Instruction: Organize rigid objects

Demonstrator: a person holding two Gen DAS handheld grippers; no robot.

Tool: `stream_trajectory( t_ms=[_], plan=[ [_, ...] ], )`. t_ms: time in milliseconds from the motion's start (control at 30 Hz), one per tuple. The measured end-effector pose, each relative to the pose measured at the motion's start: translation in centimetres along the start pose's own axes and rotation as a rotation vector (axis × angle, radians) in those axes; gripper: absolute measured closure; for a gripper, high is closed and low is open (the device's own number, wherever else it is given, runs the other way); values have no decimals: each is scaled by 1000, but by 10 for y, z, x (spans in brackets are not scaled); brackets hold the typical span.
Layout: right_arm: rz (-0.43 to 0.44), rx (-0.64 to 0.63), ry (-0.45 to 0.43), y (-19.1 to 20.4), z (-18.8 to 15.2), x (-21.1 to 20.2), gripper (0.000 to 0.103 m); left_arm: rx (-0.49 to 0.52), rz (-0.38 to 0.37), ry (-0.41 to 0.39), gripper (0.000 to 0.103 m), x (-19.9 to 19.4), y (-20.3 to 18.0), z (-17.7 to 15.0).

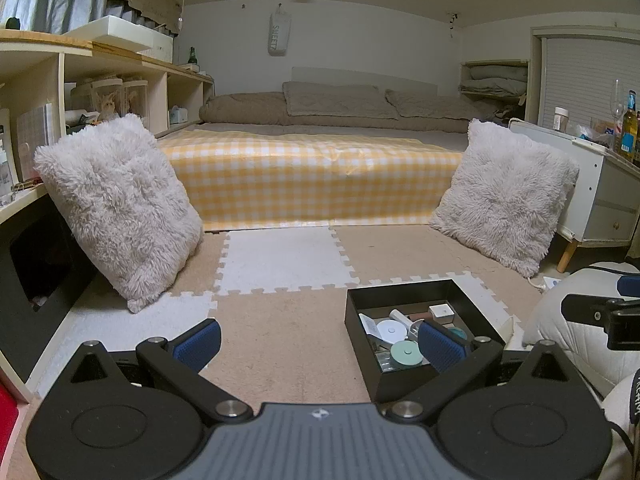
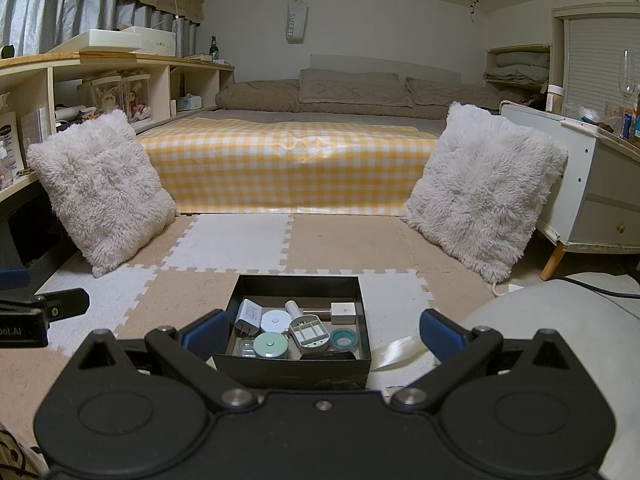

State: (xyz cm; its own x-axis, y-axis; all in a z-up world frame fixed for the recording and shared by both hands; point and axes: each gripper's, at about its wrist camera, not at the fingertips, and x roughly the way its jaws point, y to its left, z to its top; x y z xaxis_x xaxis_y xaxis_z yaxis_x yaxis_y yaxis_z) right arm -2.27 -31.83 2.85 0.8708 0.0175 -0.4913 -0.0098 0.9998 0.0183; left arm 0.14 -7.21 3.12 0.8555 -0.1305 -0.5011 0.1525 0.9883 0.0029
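A black open box (image 2: pixel 294 284) stands on the foam floor mat and holds several small rigid objects: a white charger (image 2: pixel 248 315), a white round disc (image 2: pixel 274 321), a mint green disc (image 2: pixel 270 345), a white plastic frame (image 2: pixel 310 333), a teal tape roll (image 2: pixel 343 338) and a white cube (image 2: pixel 343 312). My right gripper (image 2: pixel 322 334) is open and empty, its fingers on either side of the box's near end. In the left wrist view the box (image 1: pixel 400 290) lies to the right; my left gripper (image 1: pixel 320 340) is open and empty over the mat.
Two fluffy white cushions (image 2: pixel 100 188) (image 2: pixel 486 184) lean at left and right. A bed with a yellow checked cover (image 2: pixel 288 168) lies ahead. Wooden shelves (image 2: pixel 60 80) run along the left, a white cabinet (image 2: pixel 600 184) stands right. A white pouf (image 2: pixel 540 320) sits beside the box.
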Motion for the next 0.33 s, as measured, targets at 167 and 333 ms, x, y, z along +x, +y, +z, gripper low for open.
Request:
stream_trajectory(
  t_ms=[167,333],
  plan=[
    [0,1,0,0,0,0,0,0,0,1,0,0,0,0],
    [0,0,0,0,0,0,0,0,3,3,0,0,0,0]
  ],
)
